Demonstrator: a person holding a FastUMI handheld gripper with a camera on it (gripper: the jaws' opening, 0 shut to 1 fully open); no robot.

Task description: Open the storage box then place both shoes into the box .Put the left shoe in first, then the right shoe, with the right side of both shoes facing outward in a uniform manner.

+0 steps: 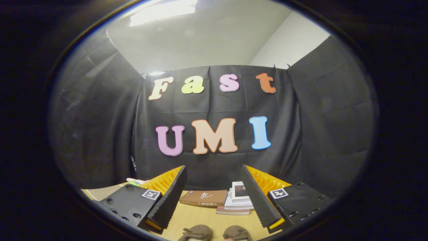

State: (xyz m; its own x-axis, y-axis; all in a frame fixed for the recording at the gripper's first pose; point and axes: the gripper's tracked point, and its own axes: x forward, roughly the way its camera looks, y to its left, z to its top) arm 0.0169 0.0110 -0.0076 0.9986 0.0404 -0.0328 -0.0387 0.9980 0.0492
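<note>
Shoes (214, 233) sit side by side on the table (200, 217), brown tops just peeking up in the gap between the two fingers, close under the camera. Nothing is packed yet, judging from this: both shoes are out in the open, neither is lifted. Gripper (214, 197) has its jaws spread wide and holds nothing; fingers point ahead toward the booth wall, well above the table, touching nothing.

Storage box: cannot say where it is. A flat brown box-like item (204, 198) lies on the table beyond the fingers, just beside a stack of books (238, 200), but it may be a book rather than the box; too small and warped by the lens to tell. So the opening step looks not yet done, and left shoe, then right shoe, are still to go.

Writing: small square black-and-white marker tags (278, 193) sit on each finger mount, pattern only, no words. Brown item carries a pale mark and a line of text on its edge, unreadable. Book covers illegible too.
</note>
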